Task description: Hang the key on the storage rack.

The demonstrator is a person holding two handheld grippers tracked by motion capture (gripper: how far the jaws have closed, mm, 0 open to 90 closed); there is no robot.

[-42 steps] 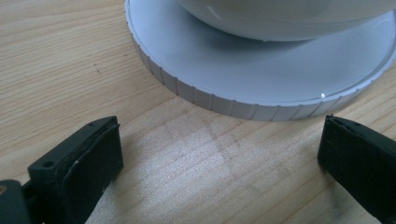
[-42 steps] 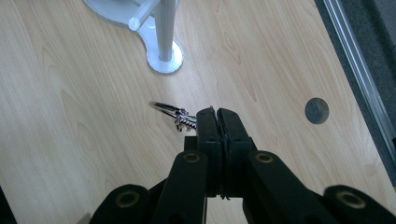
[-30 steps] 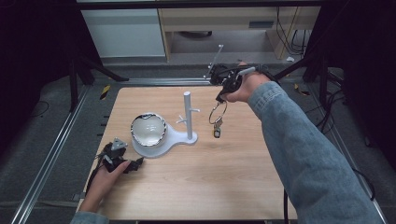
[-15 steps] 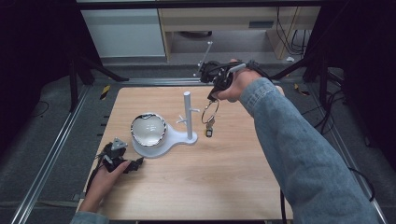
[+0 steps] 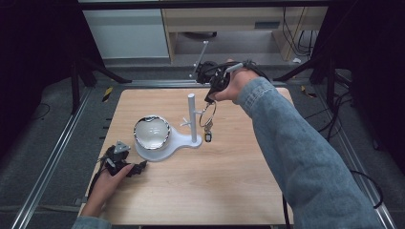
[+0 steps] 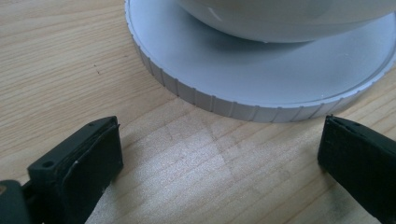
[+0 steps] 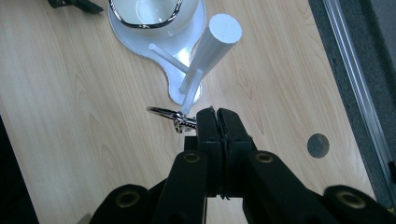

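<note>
Spanning the scene, the counter [image 5: 229,181] carries a white stand [image 5: 192,119]. Just beside its post, a key ring [image 5: 208,114] is held hanging under the right tongs [image 5: 210,98], clamped on it. The left tongs [image 5: 125,164] are held wide by the stand's base.

White stand post [image 5: 192,117] with side pegs blocks the middle, white bowl [image 5: 152,132] on its base just left; bare wooden table [image 5: 229,186] lies open front and right.
</note>
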